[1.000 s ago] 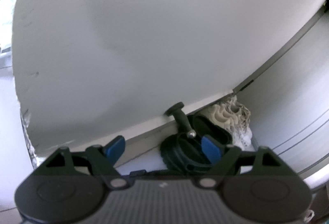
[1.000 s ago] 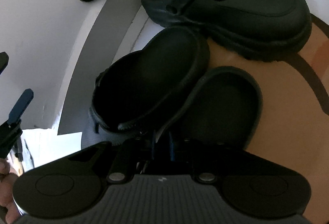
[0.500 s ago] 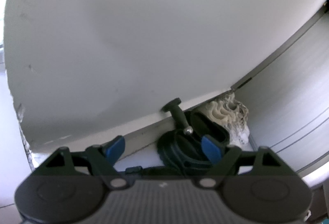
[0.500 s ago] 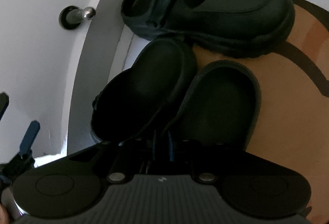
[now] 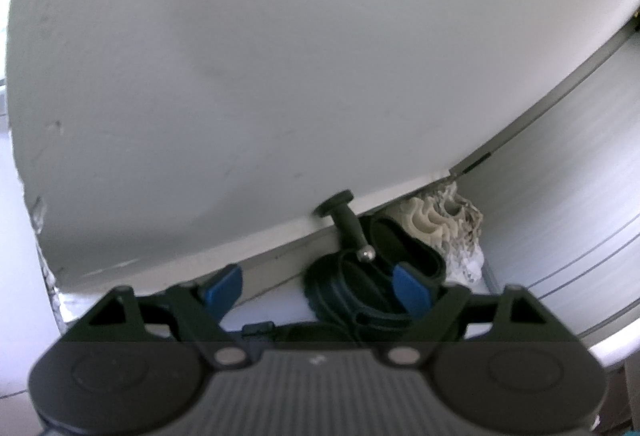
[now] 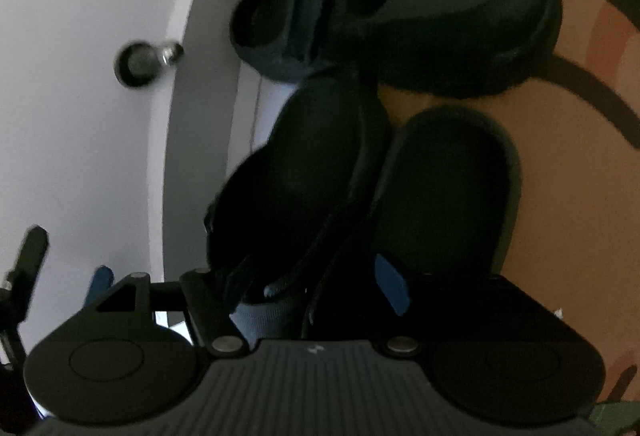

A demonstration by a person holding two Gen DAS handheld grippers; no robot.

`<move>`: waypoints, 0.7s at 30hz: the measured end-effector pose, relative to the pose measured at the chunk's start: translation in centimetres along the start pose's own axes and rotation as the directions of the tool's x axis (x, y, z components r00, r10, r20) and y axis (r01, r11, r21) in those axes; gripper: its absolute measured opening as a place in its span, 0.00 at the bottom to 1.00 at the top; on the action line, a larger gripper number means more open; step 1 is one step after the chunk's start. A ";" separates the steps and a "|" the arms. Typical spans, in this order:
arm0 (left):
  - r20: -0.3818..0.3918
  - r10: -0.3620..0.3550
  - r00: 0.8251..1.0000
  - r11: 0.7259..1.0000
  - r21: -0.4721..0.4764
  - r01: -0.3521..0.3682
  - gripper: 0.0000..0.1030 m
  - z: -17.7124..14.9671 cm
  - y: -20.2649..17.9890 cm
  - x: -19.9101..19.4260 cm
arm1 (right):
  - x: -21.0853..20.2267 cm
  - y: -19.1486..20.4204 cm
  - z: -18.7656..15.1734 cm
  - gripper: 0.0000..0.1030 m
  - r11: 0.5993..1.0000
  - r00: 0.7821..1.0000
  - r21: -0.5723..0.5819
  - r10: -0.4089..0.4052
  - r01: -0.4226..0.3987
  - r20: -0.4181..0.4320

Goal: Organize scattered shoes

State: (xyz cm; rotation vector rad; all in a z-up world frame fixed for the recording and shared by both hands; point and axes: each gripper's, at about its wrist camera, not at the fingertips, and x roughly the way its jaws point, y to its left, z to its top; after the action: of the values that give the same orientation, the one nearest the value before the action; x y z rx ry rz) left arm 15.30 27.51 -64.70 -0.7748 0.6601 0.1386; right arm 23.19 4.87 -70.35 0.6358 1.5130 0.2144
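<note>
Against the white wall (image 6: 80, 116), the right gripper (image 6: 304, 288) had just been opening, jaws spread off the black slippers (image 6: 320, 176); it should lift away straight, leaving the pair aligned.

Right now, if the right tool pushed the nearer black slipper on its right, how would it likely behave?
The black slipper looks like moulded foam with a thick rolled rim, so probably light and springy rather than floppy. Lying flat and broad on the tan mat, it should slide, not roll or tip. The matte surface suggests a decent grip for the right tool, now open.
</note>
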 end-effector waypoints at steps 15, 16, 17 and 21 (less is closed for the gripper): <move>-0.010 0.005 1.000 0.999 -0.045 -0.006 0.83 0.8 -0.3 0.4 | 2.4 1.3 0.6 0.48 0.988 0.990 0.058 -0.138 0.140 -0.031; -0.012 0.003 1.000 0.999 -0.047 -0.004 0.83 0.8 -0.3 0.4 | 2.7 1.4 0.6 0.48 0.985 0.987 0.062 -0.156 0.158 -0.037; -0.015 0.003 1.000 0.999 -0.047 -0.004 0.83 0.9 -0.3 0.5 | 2.7 1.5 0.5 0.48 0.983 0.985 0.065 -0.170 0.172 -0.037; -0.028 0.001 1.000 0.998 -0.063 -0.003 0.84 1.1 -0.1 0.9 | 3.2 2.4 0.4 0.48 0.974 0.975 0.057 -0.220 0.222 -0.038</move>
State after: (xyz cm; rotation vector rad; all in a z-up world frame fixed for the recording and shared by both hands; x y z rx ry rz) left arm 16.58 28.09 -64.55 -0.8376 0.6862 0.1510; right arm 24.45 8.33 -71.92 0.5086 1.6117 0.0082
